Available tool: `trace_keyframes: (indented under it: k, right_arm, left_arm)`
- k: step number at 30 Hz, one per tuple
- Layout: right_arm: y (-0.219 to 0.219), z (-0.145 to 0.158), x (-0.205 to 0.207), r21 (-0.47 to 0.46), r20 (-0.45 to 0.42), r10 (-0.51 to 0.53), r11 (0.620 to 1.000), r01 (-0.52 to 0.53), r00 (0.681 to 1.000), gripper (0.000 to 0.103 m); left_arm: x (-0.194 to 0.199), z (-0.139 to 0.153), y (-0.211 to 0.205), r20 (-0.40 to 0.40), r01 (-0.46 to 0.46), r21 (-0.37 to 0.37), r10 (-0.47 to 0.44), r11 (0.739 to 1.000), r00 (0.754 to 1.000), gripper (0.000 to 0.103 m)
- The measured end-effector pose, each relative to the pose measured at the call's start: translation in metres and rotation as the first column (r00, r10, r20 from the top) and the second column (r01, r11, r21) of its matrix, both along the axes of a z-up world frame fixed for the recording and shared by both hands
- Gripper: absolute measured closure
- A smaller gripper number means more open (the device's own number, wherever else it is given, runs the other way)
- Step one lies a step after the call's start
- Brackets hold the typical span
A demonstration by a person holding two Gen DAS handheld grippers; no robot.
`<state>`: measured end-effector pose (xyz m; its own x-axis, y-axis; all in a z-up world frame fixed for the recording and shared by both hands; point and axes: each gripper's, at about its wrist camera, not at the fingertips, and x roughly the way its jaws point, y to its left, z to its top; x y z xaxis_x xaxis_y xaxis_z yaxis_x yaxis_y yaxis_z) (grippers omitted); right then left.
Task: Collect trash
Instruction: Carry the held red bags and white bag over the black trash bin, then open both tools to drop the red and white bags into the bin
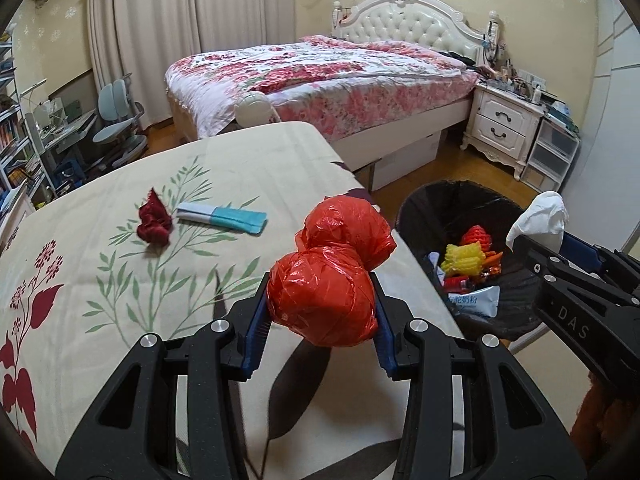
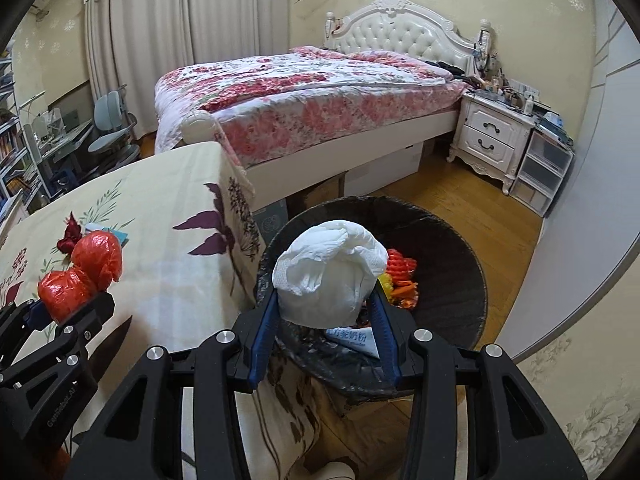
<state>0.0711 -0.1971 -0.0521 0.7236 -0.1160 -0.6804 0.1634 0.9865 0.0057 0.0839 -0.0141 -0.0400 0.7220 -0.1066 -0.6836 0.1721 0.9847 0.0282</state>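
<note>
L claw (image 1: 322, 314) & R claw (image 2: 325, 312) both angled down, each clamped on a load

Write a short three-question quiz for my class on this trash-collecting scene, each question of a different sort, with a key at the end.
1. True or false: the left tool is shut on a red plastic bag.
2. Multiple choice: the white wad held in the right tool is over
A. the bed
B. the black-lined trash bin
C. the nightstand
3. Short answer: name the two items lying on the tablecloth.

Key
1. True; the bag is pinched between the blue pads.
2. B
3. A crumpled dark red scrap and a white and teal flat packet.
</note>
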Motion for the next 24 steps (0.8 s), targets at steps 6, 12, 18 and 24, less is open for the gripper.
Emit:
trace_keyframes:
  k: [6, 12, 18, 24]
  right_arm:
    - [-0.023, 0.0, 0.014, -0.005, 0.012, -0.066, 0.998, 0.066, 0.998, 0.059]
    - [-0.039, -0.005, 0.028, -0.018, 0.012, -0.116, 0.993, 0.116, 0.993, 0.059]
    - [-0.049, -0.011, 0.039, -0.007, 0.002, -0.144, 0.99, 0.144, 0.99, 0.059]
    - [-0.06, -0.016, 0.043, -0.001, -0.008, -0.169, 0.986, 0.169, 0.986, 0.059]
  left_arm:
    - [0.025, 0.0, -0.035, 0.0, 0.047, 0.007, -0.047, 0.999, 0.999, 0.06]
    - [0.044, -0.001, -0.058, -0.002, 0.067, 0.013, -0.067, 0.998, 0.998, 0.06]
    - [0.061, -0.007, -0.075, -0.012, 0.088, 0.026, -0.088, 0.996, 0.996, 0.06]
    - [0.072, -0.012, -0.091, -0.023, 0.103, 0.039, -0.102, 0.994, 0.995, 0.06]
